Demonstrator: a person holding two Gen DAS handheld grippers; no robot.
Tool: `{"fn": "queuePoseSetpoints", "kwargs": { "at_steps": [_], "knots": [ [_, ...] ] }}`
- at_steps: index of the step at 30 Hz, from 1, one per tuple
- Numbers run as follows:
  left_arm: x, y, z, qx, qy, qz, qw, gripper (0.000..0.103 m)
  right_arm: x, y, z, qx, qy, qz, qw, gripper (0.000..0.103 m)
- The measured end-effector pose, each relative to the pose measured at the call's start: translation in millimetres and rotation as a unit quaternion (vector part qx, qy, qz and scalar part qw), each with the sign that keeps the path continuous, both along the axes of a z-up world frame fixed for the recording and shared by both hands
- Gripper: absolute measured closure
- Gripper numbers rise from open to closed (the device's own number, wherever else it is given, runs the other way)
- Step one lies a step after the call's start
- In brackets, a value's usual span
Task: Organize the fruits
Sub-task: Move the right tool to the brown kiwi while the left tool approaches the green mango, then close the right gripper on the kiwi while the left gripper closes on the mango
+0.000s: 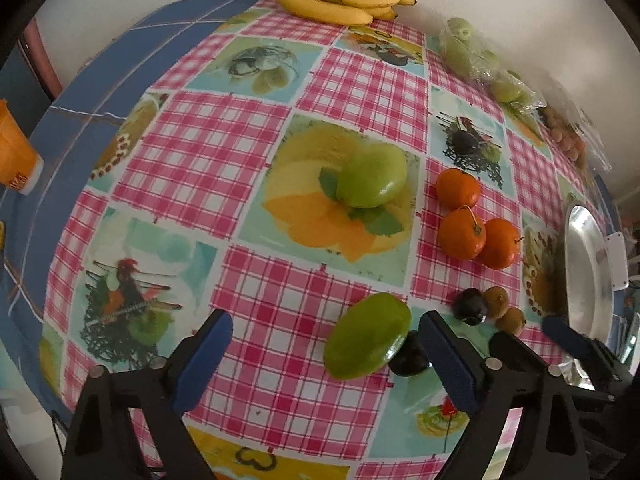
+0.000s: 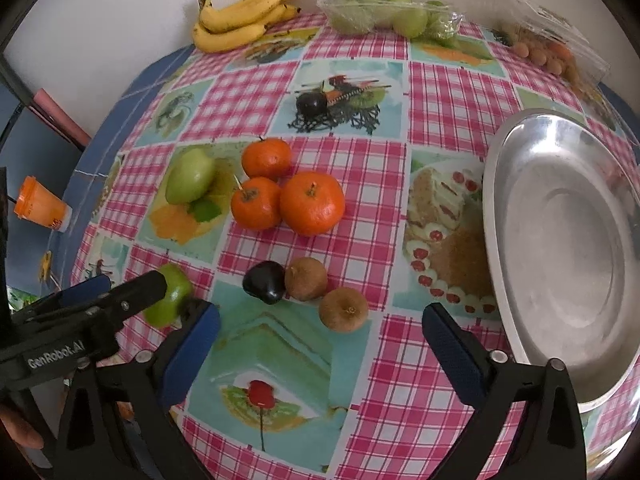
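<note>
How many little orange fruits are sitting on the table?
3. They sit bunched together mid-table: one at the back, one front left and the biggest front right, between the green fruit and the metal plate. None look hidden.

In the left wrist view the metal plate [image 1: 588,272] is squeezed against the right rim, its far side cut off — and a dark plum [image 1: 408,356] sits half hidden behind the near green fruit [image 1: 368,336]. In the right wrist view the left gripper [image 2: 80,292] covers part of that green fruit, and the bagged brown fruits [image 2: 540,54] are too blurred to identify.
</note>
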State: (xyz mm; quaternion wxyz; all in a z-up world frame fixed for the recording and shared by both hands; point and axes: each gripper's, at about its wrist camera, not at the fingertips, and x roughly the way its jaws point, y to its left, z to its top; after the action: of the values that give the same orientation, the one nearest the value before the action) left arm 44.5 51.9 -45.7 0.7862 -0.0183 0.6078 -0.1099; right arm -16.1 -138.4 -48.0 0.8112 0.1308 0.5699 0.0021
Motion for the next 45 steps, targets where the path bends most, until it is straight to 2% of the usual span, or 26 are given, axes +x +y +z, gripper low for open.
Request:
{"fn": "queuePoseSetpoints", "kwargs": {
  "at_steps": [2, 8, 11, 12, 15, 17, 20, 22, 35, 41, 43, 45],
  "knots": [
    [0, -2, -1, 0.000, 0.001, -0.004, 1.0000, 0.010, 0, 1, -2, -0.011, 0.006, 0.001, 1.000, 0.021],
    [-1, -10, -2, -0.010, 0.007, -0.018, 0.9998, 0.027, 0, -4, -10, -0.011, 0.019, -0.009, 1.000, 0.047],
    [-2, -12, -3, -0.014, 0.009, -0.022, 0.9996, 0.031, 0, -6, -12, -0.008, 0.019, -0.012, 1.000, 0.058],
    [-2, -12, -3, -0.015, 0.010, -0.024, 0.9996, 0.033, 0, -7, -12, -0.008, 0.019, -0.015, 1.000, 0.059],
    [-3, -12, -4, -0.009, 0.011, -0.025, 0.9996, 0.033, 0, -9, -13, -0.006, 0.023, -0.016, 1.000, 0.061],
    [-3, -12, -5, -0.008, 0.010, -0.022, 0.9997, 0.033, -2, -9, -15, -0.007, 0.026, -0.015, 1.000, 0.067],
    [-1, -10, -5, -0.008, 0.004, -0.014, 0.9999, 0.033, 0, -8, -15, -0.008, 0.023, -0.015, 1.000, 0.069],
    [-1, -7, -3, -0.007, -0.002, -0.008, 0.9999, 0.033, 1, -7, -16, -0.009, 0.023, -0.015, 1.000, 0.075],
    [5, 22, 10, 0.015, -0.049, 0.061, 0.9968, 0.034, -2, -4, -15, -0.015, 0.032, -0.009, 0.999, 0.075],
    [5, 11, 1, 0.009, -0.023, 0.030, 0.9992, 0.034, -2, -2, -15, -0.016, 0.033, -0.004, 0.999, 0.075],
    [4, 8, -2, 0.015, -0.017, 0.022, 0.9995, 0.041, -2, -2, -15, -0.017, 0.033, -0.003, 0.999, 0.075],
    [3, 6, -2, -0.009, -0.010, 0.013, 0.9998, 0.060, -2, -2, -15, -0.017, 0.033, -0.002, 0.999, 0.075]
  ]
}}
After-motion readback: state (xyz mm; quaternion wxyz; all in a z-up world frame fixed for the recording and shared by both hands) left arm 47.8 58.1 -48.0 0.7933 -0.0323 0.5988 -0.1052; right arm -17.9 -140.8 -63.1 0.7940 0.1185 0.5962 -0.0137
